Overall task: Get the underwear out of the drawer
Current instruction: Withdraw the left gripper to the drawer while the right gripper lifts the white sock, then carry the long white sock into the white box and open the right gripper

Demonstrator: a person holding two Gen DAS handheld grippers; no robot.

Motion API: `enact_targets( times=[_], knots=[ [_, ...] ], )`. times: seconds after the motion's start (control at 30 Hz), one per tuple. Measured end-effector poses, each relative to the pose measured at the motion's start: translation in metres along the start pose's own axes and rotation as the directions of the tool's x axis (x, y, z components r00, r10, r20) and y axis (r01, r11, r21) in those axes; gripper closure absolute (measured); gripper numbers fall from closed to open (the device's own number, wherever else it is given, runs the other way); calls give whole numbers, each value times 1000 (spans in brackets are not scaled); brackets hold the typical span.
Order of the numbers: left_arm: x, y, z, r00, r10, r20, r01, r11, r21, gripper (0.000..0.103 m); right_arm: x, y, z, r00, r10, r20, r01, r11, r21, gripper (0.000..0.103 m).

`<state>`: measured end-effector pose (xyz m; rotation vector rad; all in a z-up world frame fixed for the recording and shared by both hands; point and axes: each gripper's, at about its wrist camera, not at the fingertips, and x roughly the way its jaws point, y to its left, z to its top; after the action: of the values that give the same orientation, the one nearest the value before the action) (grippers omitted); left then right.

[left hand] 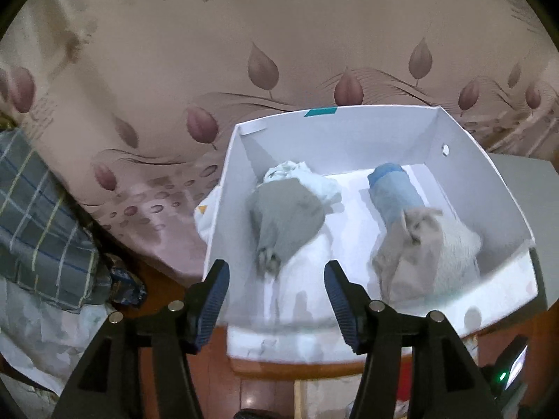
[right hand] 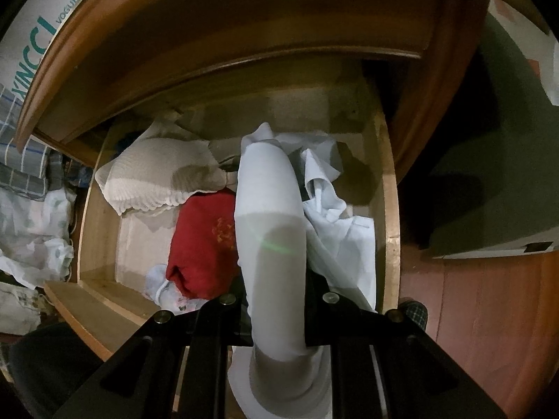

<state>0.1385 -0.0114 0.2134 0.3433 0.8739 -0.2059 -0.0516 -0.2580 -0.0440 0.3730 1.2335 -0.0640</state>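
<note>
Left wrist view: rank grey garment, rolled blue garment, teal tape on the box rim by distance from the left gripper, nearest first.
From the left gripper, open over the white box's near edge:
1. Crumpled grey garment, box's left side, just ahead.
2. Rolled blue garment, right side, farther back.
3. Teal tape strip, far rim.

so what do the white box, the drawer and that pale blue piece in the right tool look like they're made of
White box: likely matte cardboard, with thin flat walls, folded corners and a punched hole.
Drawer: wood or wood-look board, with a tan panel and a raw, chipped edge; a glossy reddish-brown front sits above.
Pale blue garment, clamped in the right tool: soft, smooth knit fabric, probably cotton-like; it drapes and creases.
</note>
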Motion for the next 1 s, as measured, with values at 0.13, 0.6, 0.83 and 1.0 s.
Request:
enact_targets(
  times=[0.13,0.6,0.83,1.0],
  knots=[
    [-29,7,-36,993,51,110,-51,999,2,41,-1,-1,-1,1000,-3,8,3,1000,6,88],
    [-22,11,-159,993,82,88,-78,996,-42,41,-14,10,-2,998,-16,60,20,998,-53,88],
    [22,-6,-195,996,89,10,-88,996,-28,41,-43,17,5,996,-18,87,23,998,-59,88],
    [42,-3,-206,998,58,-13,-59,993,-99,41,-78,27,11,992,-7,126,17,997,-79,88]
  ],
)
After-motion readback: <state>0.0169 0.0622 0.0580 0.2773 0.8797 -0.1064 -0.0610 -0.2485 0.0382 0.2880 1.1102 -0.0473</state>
